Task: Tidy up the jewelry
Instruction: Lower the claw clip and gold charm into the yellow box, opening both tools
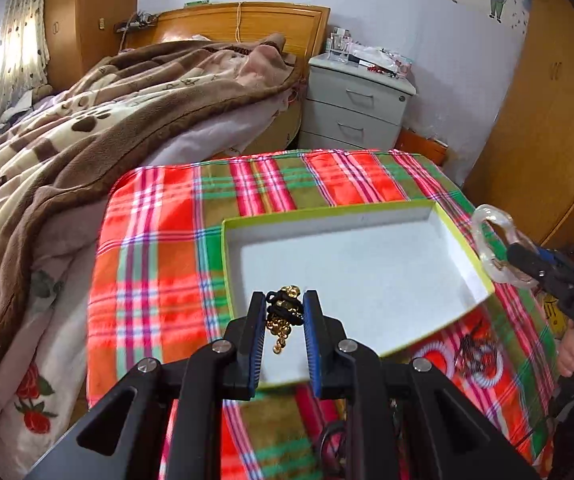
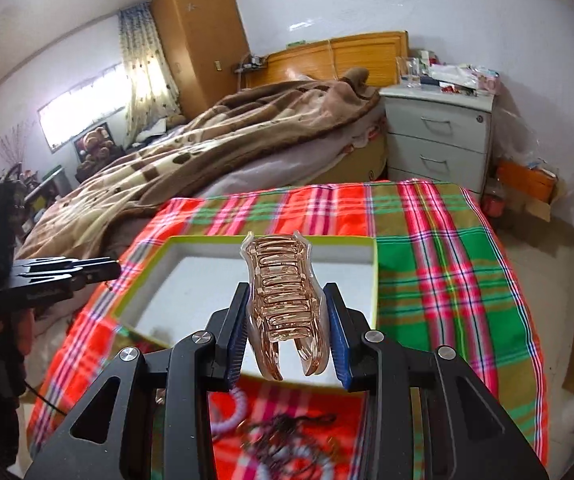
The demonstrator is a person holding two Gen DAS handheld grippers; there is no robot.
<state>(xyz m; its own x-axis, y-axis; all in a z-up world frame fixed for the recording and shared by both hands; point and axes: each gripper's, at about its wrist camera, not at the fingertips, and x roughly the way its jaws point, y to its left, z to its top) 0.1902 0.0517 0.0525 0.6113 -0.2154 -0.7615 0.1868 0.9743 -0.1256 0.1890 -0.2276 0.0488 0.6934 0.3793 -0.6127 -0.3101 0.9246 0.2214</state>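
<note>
While the left gripper [image 1: 285, 312] pinches a black-and-gold necklace [image 1: 283, 312] over the box's [image 1: 367, 272] near edge, its chain dangles between the jaws. The right gripper [image 2: 285, 320] clamps a clear hair claw [image 2: 283, 300], which juts past the fingertips above the box's near edge.

- A home bedroom: an unmade bed [image 2: 223, 140] with a brown blanket [image 1: 87, 120].
- Beside the bed, a grey nightstand [image 2: 439, 136].
- Behind the bed, a wooden wardrobe [image 2: 203, 28] and curtained window [image 2: 87, 108].

Both wrist views look closely down on the box [image 1: 463, 248] [image 2: 373, 280].
</note>
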